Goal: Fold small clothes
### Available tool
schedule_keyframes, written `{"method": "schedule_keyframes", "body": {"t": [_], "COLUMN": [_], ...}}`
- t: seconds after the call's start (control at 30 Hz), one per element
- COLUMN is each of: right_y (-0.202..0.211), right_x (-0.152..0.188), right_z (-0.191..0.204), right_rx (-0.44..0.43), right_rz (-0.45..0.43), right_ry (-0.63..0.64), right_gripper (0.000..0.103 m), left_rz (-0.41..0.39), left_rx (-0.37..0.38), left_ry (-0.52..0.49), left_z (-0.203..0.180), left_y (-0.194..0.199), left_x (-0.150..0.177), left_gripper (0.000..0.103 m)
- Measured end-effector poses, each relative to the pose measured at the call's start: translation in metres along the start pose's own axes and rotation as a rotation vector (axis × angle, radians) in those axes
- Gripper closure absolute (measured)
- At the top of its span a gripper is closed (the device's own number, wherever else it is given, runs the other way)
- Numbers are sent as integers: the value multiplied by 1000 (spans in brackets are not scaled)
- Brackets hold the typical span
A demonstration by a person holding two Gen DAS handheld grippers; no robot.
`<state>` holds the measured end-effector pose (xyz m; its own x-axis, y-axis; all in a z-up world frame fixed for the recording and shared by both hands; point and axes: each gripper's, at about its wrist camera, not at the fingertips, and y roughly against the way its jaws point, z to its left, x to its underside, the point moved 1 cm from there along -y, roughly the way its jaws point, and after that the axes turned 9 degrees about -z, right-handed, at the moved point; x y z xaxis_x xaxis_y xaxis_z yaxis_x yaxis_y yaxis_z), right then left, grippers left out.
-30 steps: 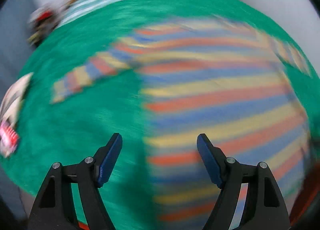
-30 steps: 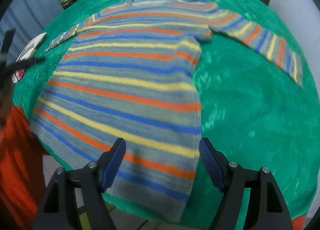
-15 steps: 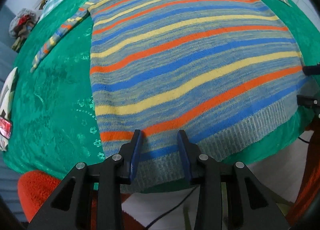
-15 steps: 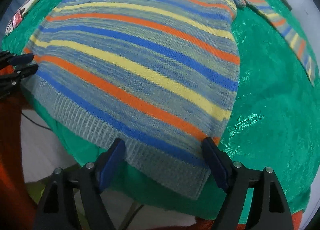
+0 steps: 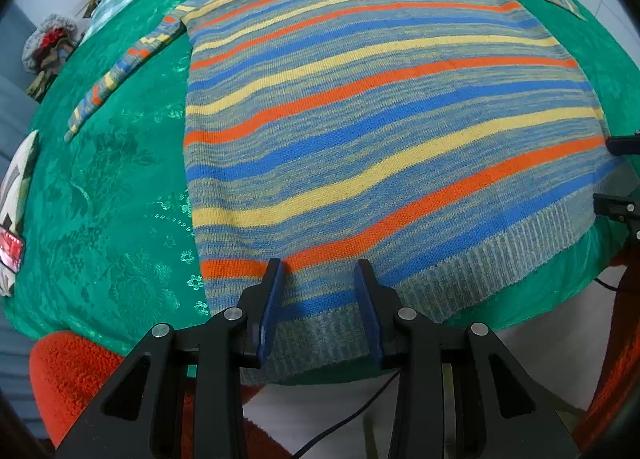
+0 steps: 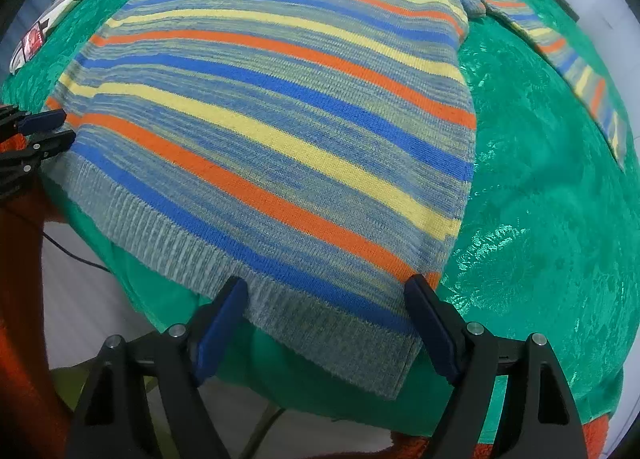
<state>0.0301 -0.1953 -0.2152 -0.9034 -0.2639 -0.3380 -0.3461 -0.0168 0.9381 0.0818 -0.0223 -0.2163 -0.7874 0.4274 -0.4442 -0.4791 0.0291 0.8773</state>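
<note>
Striped sweater (image 5: 384, 131) spread flat on the green-clothed counter (image 5: 120, 195), sleeves out to both sides, ribbed hem hanging at the near edge. Left tool (image 5: 318, 291) over the hem's left corner, jaws just narrowed to a modest gap with knit between them, pads not clearly pressing. Right tool (image 6: 326, 307) wide apart, straddling the hem's right corner, gripping nothing.
</note>
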Motion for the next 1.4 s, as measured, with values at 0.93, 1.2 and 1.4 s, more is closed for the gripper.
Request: {"method": "schedule_keyframes", "body": {"t": [0.93, 1.2, 1.4], "right_y": [0, 0, 1], "right_x": [-3, -4, -3], "right_z": [-3, -3, -2], "right_rx": [1, 1, 3], "right_rz": [-1, -2, 7], "right_ry": [1, 0, 0], "right_gripper": [22, 22, 22], "left_rz": [3, 4, 8], "left_rx": [-4, -4, -8], "left_ry": [4, 3, -1], "left_z": [0, 0, -1], "left_y": [1, 2, 2], "left_x": [0, 0, 0], "left_gripper": [65, 65, 65]}}
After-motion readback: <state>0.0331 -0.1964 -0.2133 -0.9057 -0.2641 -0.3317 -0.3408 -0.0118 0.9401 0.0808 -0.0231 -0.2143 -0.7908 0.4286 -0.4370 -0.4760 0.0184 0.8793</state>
